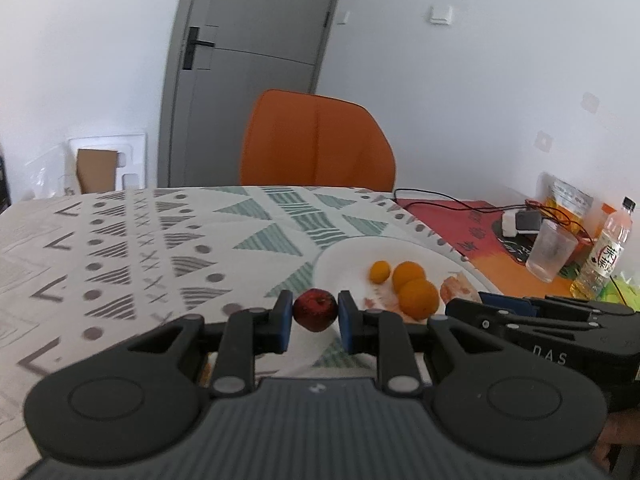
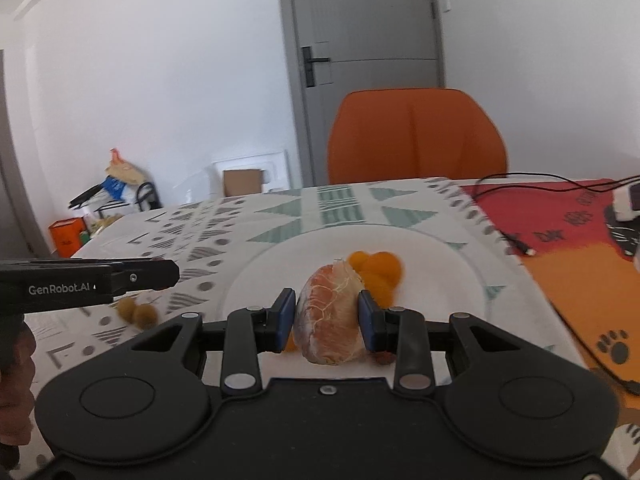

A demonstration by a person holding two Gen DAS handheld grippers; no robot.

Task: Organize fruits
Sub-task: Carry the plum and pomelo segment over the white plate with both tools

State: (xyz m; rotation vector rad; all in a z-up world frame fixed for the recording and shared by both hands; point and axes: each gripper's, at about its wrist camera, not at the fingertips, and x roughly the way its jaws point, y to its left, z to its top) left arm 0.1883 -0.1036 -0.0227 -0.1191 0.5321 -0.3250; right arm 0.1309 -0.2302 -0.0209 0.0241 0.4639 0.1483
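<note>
My left gripper [image 1: 315, 316] is shut on a small dark red fruit [image 1: 315, 309], held above the patterned tablecloth just left of the white plate [image 1: 348, 258]. On the plate lie three orange citrus fruits [image 1: 408, 286]. My right gripper [image 2: 327, 320] is shut on a peeled pink citrus piece [image 2: 330, 316], held over the white plate [image 2: 272, 268], with the orange fruits [image 2: 376, 268] just beyond it. The right gripper's body [image 1: 560, 320] shows at the right of the left wrist view, and the left gripper's body [image 2: 92, 282] at the left of the right wrist view.
An orange chair [image 1: 316, 144] stands at the table's far edge before a grey door. At the right lie a red-orange mat [image 1: 460, 224], cables, a clear plastic cup [image 1: 550, 254] and a drink bottle [image 1: 602, 258]. Two small greenish-brown fruits [image 2: 138, 312] sit on the tablecloth left of the plate.
</note>
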